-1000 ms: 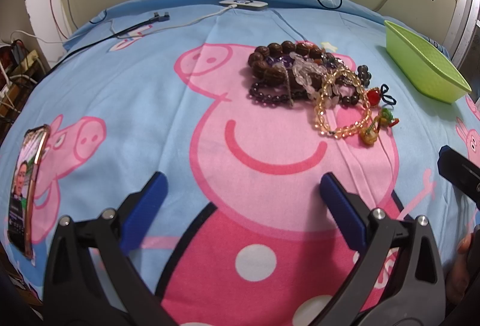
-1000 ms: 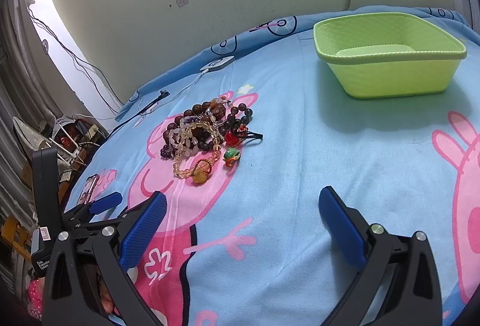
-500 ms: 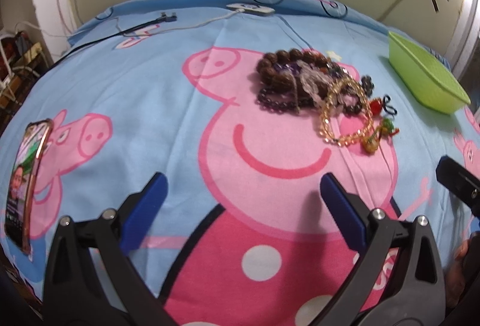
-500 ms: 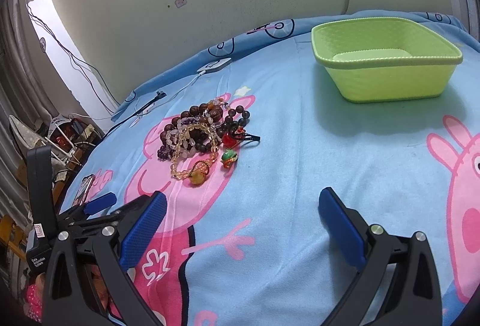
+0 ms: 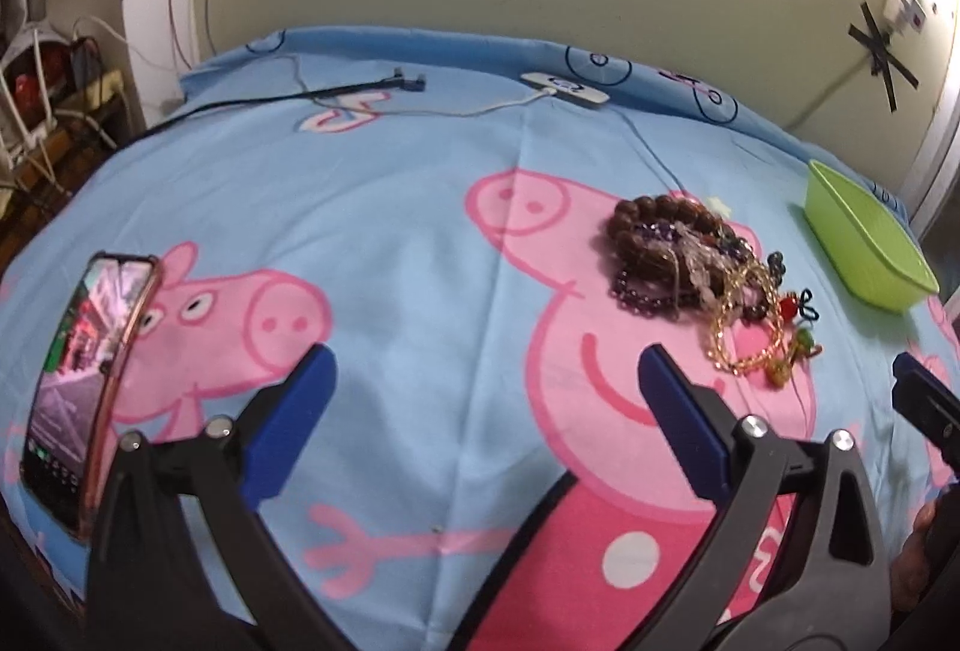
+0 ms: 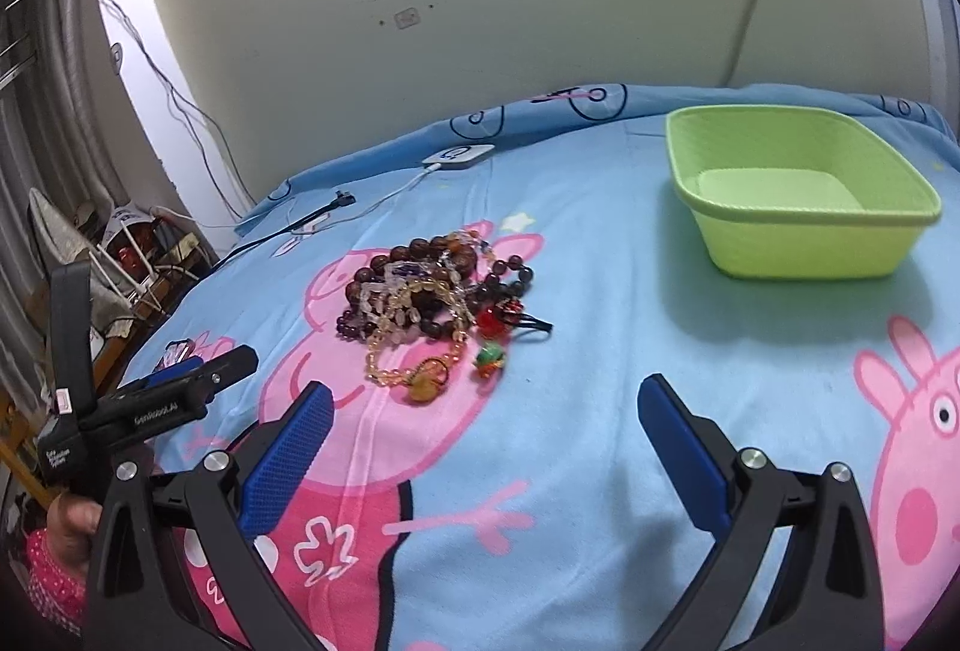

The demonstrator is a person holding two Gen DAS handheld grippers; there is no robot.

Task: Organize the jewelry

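A tangled heap of beaded jewelry is lying on a blue cartoon-pig bedsheet, ahead of both pairs of fingers and touching neither. In the heap, at least four strands are showing: one of large brown wooden beads, one of small dark purple beads, one of clear pale stones, and one of yellow-gold beads ending in an amber pendant; the exact count is hard to tell because they are overlapping. Two small charms, one red and one green, are sitting at the near edge of the heap, beside a black loop. One lime-green plastic basket is standing empty beyond the right gripper's right-hand finger, well apart from the heap. The right gripper is hovering over the sheet with its two blue-padded fingers spread wide and gripping nothing; the heap is lying beyond its left finger. The left gripper is likewise hanging wide open and empty, with the heap lying beyond its right finger. One phone with a lit screen is lying to the left of the left gripper's fingers. Two cables, one black and one white leading to a flat white device, are trailing across the far edge of the bed.
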